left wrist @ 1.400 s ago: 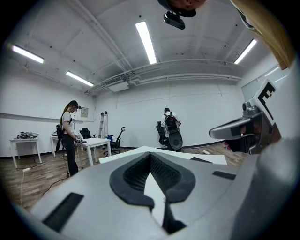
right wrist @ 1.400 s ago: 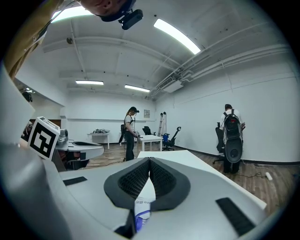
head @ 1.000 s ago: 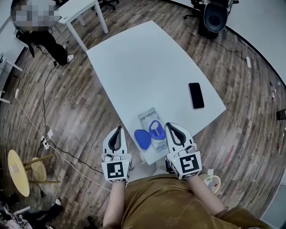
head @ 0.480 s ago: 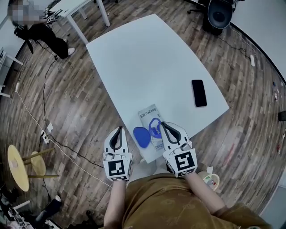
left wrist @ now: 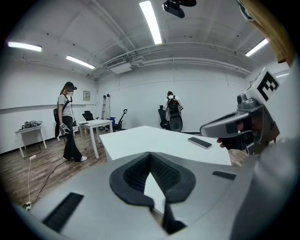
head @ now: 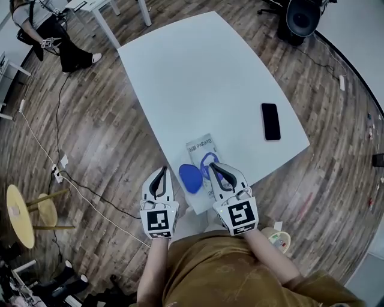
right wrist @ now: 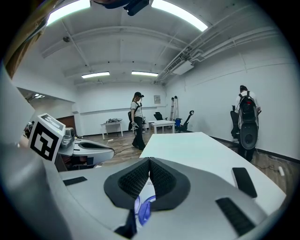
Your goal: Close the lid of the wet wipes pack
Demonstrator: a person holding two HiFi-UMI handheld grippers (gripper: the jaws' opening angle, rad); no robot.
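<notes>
The wet wipes pack [head: 203, 157] lies near the front edge of the white table [head: 198, 78]. Its blue lid [head: 191, 178] is flipped open to the left, beside the blue-ringed opening [head: 207, 163]. My right gripper [head: 212, 166] is shut and empty, its tip over the pack at the opening. In the right gripper view [right wrist: 149, 162] a bit of blue lid [right wrist: 143, 209] shows under the closed jaws. My left gripper [head: 161, 172] is shut and empty too, hovering just off the table's edge, left of the lid; its own view [left wrist: 150, 156] looks across the table.
A black phone [head: 270, 121] lies at the table's right side. A person [head: 57, 39] stands by a second white table [head: 90, 7] at the far left. Cables [head: 66, 180] run over the wooden floor. A yellow stool [head: 21, 217] stands at the lower left.
My right gripper has moved left and forward, from beside the pack to over its opening. The left gripper has hardly moved. The lid is still open.
</notes>
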